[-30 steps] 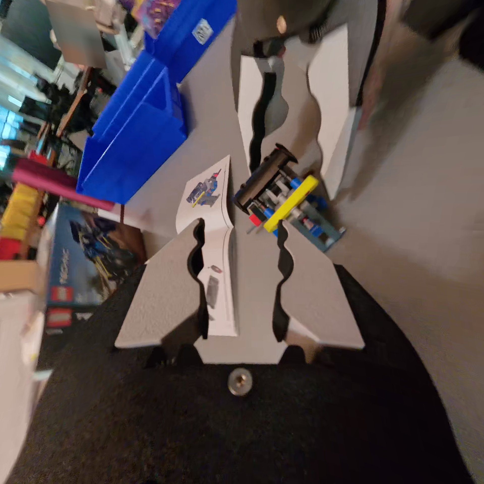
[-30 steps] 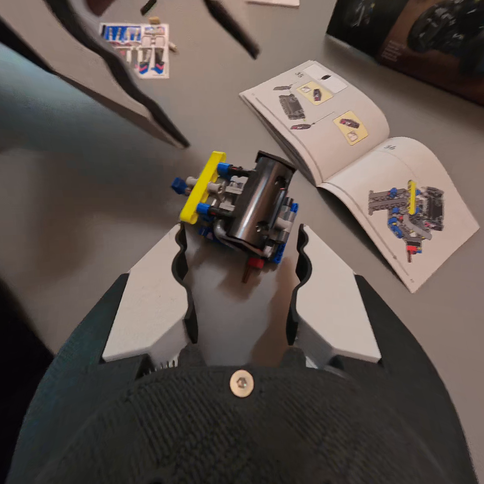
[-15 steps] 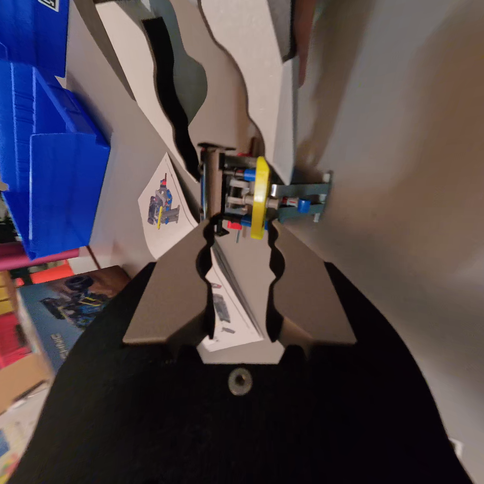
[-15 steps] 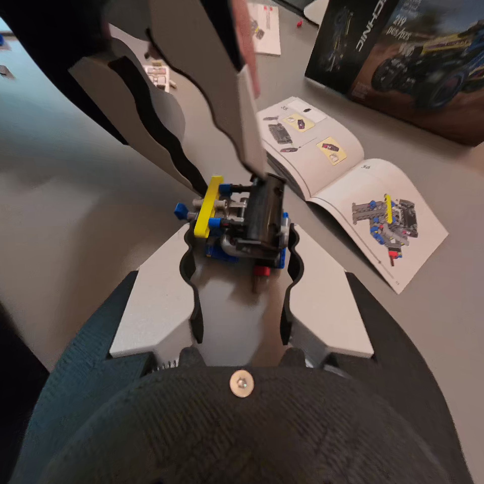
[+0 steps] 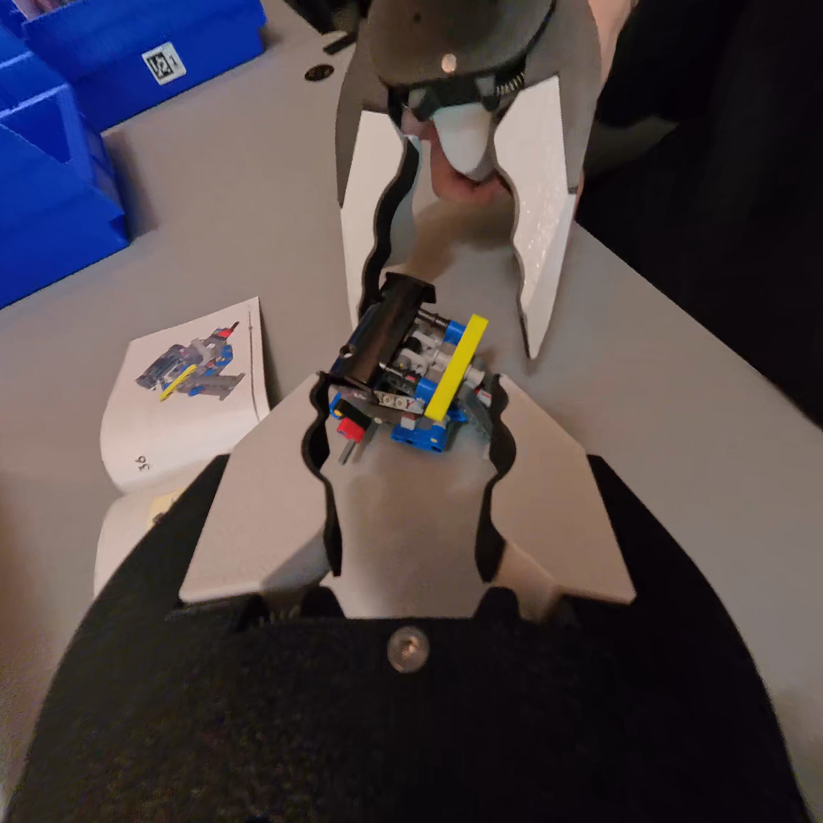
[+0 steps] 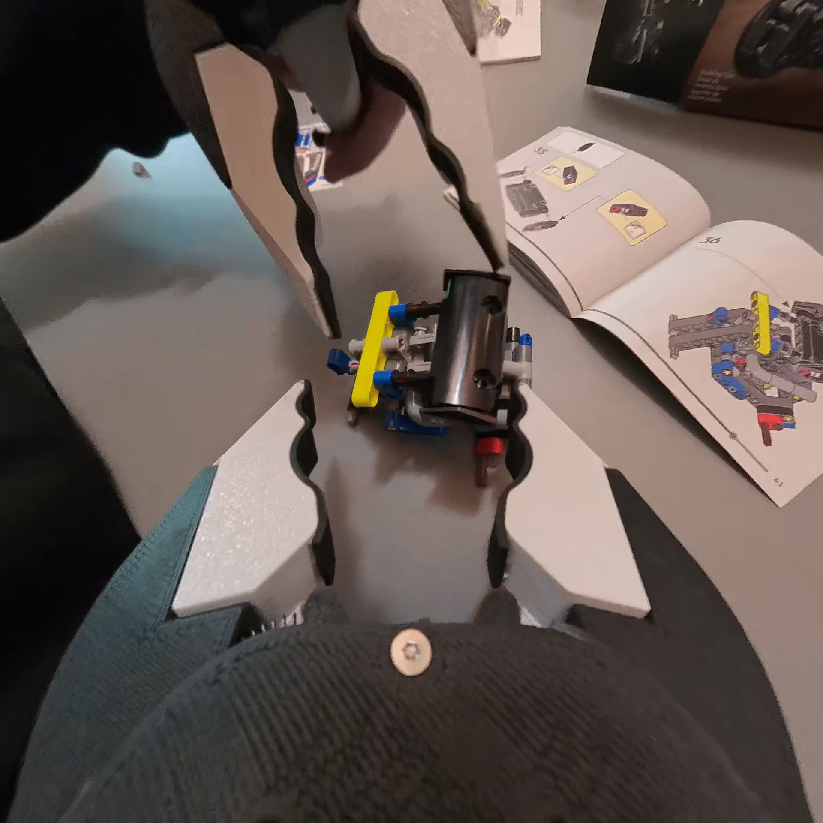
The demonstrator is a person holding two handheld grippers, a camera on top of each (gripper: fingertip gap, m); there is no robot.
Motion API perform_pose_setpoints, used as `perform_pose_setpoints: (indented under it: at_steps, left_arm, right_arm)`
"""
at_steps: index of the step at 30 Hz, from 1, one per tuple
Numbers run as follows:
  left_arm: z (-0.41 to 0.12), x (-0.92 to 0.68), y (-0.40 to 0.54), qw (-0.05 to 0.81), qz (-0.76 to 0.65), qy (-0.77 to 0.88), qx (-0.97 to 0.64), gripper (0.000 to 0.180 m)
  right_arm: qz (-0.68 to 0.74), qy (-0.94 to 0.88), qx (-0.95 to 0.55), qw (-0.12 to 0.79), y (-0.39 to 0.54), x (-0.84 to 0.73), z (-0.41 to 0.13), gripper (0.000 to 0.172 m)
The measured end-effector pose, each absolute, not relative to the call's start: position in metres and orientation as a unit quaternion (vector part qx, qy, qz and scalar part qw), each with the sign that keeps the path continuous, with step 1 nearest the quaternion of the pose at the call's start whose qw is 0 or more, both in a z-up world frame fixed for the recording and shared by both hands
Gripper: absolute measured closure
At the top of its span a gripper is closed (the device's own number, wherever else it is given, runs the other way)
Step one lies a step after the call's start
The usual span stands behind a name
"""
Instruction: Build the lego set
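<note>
Currently the brick assembly sits on the grey table, betw. the two grippers, which face each other across it.

Left gripper: fingers apart, nothing clamped. Assembly lies straight ahead at the tips, partly inside the mouth. Left pad near the black cylinder's lower end; right pad close beside the grey/blue base, under the yellow beam. Contact on either side: cannot tell, edges blurred. No sign of squeeze.

Right gripper: fingers wide apart, nothing clamped. Assembly ahead, offset toward its right finger, which sits against or just beside the black end and red pin. Clear gap betw. its left finger and the yellow beam.

Axes: cylinder's long axis runs roughly along the right gripper's reach, i.e. not across its mouth; yellow beam roughly parallel to it, joined by black pins w/ blue bushes. From the left view both lie diagonal, tilted up-right.

Nearer: both tips at the assembly; left gripper straddles it more squarely, right gripper sits off-centre.

Surroundings: open instruction booklet just beside the assembly, on the right gripper's right; blue bins well apart; a dark product box at the far table edge; a sticker sheet behind the left gripper.
</note>
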State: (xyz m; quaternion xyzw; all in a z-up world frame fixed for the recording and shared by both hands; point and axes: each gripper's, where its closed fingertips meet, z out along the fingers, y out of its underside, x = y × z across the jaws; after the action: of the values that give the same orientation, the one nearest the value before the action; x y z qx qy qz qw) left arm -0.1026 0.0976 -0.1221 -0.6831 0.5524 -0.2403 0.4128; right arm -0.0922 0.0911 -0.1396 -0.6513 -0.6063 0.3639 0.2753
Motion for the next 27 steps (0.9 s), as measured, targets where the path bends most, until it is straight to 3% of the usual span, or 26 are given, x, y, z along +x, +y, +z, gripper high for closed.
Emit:
perform_pose_setpoints:
  at_steps: [3, 6, 12, 16, 22, 24, 27]
  left_arm:
    - [-0.128, -0.102, 0.106, 0.414, -0.245, 0.554, -0.680, 0.104]
    - [-0.130, -0.103, 0.107, 0.412, -0.251, 0.568, -0.667, 0.109]
    - [-0.121, -0.123, 0.116, 0.412, -0.246, 0.559, -0.677, 0.104]
    - [-0.126, -0.120, 0.118, 0.409, -0.245, 0.556, -0.681, 0.101]
    - [-0.114, -0.112, 0.111, 0.437, -0.292, 0.530, -0.665, 0.105]
    - [-0.121, -0.111, 0.111, 0.428, -0.277, 0.541, -0.669, 0.105]
    - [-0.129, -0.107, 0.110, 0.422, -0.270, 0.547, -0.670, 0.109]
  right_arm:
    - [0.361, -0.606, -0.637, 0.311, 0.093, -0.094, -0.139, 0.098]
    - [0.346, -0.621, -0.613, 0.344, 0.102, -0.091, -0.137, 0.110]
    - [0.342, -0.637, -0.598, 0.345, 0.109, -0.086, -0.136, 0.110]
    - [0.405, -0.591, -0.633, 0.294, 0.106, -0.076, -0.131, 0.092]
    - [0.564, -0.395, -0.702, 0.180, 0.110, -0.065, -0.120, 0.124]
    - [0.586, -0.365, -0.704, 0.165, 0.110, -0.068, -0.121, 0.123]
    - [0.613, -0.341, -0.691, 0.176, 0.113, -0.076, -0.114, 0.138]
